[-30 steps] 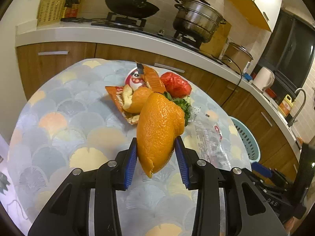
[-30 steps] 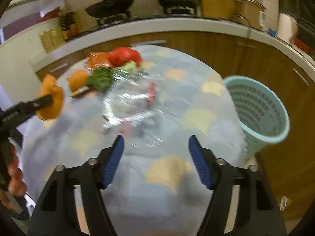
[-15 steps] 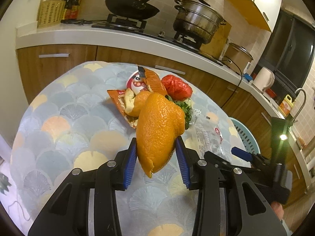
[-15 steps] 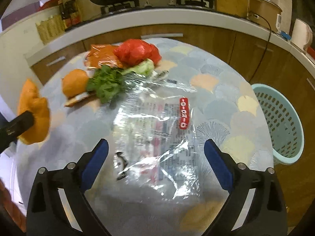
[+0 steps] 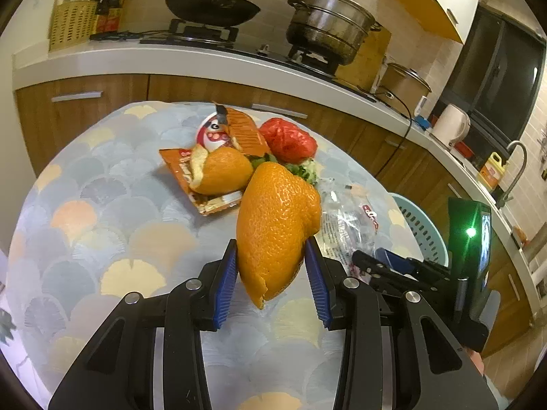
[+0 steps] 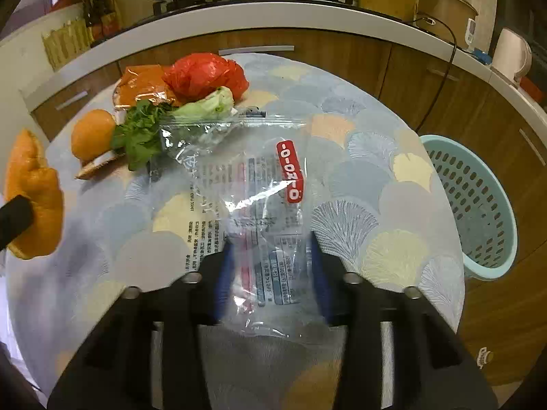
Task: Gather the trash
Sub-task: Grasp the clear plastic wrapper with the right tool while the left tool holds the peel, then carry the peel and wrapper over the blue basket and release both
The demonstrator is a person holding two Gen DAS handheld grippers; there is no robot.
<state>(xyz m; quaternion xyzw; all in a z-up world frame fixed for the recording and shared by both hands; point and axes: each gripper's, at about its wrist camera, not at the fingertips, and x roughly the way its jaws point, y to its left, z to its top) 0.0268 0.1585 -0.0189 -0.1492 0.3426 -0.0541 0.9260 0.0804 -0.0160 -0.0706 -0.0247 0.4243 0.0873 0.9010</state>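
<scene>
Left tool (image 5: 271, 275): jaws part-closed, clamped on a big piece of orange peel (image 5: 277, 229), held clear above the worktop (image 5: 112, 212). Peel stands upright between the pads, most of it sticking out ahead of the tips.

Right tool (image 6: 271, 273): jaws have just been closing; near edge of a clear plastic bag (image 6: 253, 184) sits between them. View is blurred at the pads, so firm contact not confirmed; bag looks bunched there, so prob. gripped.

Handling, judged:
- Bag: v. light, limp, slippery film. Will sag and may slip from a shallow pinch. Best hold: a gathered fold at the near edge, deep in the jaws.
- Peel: light, semi-stiff, pebbled skin gives good grip. Torn lower edge could crack if squeezed harder.

Appearance:
- Bag: transparent, creased, glare on it, printed text plus a red label strip. Lies flat on the worktop, running from the right tool's tips straight ahead.
- Peel: bright orange, curved, ragged edge.

Other trash, ahead-left of right tool: greens (image 6: 143, 133), red plastic bag (image 6: 205, 75), orange snack wrapper (image 6: 143, 85), second peel piece (image 6: 92, 133).

Basket (image 6: 478, 198): pale blue, perforated, to the right of right tool, beside and below the worktop edge.
</scene>
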